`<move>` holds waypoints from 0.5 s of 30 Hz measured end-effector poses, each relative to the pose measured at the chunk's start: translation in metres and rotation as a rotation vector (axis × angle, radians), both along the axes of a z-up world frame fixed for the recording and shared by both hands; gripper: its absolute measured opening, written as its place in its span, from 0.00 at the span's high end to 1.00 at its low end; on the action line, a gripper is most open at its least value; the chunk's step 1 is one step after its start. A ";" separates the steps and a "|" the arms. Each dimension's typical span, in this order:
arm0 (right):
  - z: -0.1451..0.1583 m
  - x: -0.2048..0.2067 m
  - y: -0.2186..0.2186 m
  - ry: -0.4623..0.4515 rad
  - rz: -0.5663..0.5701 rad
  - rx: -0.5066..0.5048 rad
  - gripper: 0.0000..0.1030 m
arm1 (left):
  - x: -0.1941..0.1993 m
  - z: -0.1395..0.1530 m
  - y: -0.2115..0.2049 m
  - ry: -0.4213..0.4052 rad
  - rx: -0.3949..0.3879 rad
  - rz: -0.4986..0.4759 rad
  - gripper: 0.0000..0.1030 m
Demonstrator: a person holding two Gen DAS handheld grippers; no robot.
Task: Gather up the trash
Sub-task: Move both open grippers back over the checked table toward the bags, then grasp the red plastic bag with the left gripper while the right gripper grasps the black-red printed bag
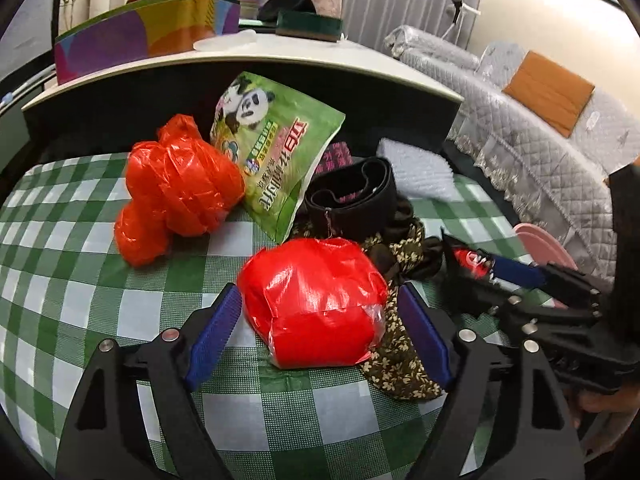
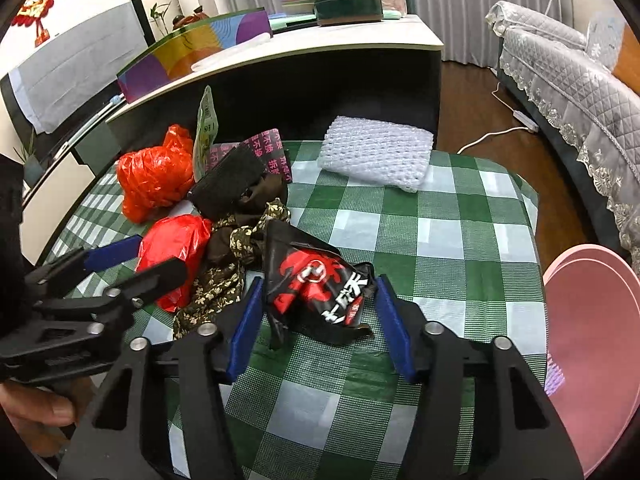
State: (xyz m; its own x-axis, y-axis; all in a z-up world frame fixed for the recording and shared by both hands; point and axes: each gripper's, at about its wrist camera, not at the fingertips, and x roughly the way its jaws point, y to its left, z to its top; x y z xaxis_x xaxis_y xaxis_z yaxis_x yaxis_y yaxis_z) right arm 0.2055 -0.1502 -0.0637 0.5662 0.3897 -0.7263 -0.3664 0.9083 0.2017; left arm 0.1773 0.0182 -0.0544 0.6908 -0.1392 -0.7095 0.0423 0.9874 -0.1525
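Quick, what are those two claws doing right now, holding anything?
Left claw: open, straddling a red plastic bag, not gripping it.
Right claw: open around a black snack wrapper, not gripping it.

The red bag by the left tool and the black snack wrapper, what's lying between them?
A crumpled brown floral cloth lies between the red bag and the black snack wrapper, touching both; the right wrist view shows it best.

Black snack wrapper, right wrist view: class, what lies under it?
Under the black wrapper only the green checked cloth shows, with the floral fabric at its left edge. Whatever its crumpled middle covers is hidden.
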 end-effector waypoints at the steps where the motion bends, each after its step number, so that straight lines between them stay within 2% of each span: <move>1: 0.000 0.000 0.000 -0.001 -0.001 0.000 0.48 | 0.000 0.000 0.000 0.000 -0.001 -0.003 0.25; 7: 0.005 -0.003 -0.003 -0.012 0.000 0.008 0.49 | 0.000 -0.001 -0.002 0.013 0.013 -0.006 0.31; 15: 0.018 -0.012 -0.007 -0.050 -0.004 0.006 0.50 | -0.010 0.010 -0.003 -0.021 0.033 -0.003 0.33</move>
State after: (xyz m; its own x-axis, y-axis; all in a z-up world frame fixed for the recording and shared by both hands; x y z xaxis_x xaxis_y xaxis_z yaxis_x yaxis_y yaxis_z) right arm 0.1933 -0.1575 -0.0452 0.6036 0.3917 -0.6944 -0.3723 0.9087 0.1890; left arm 0.1676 0.0155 -0.0444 0.7048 -0.1181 -0.6995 0.0485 0.9918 -0.1186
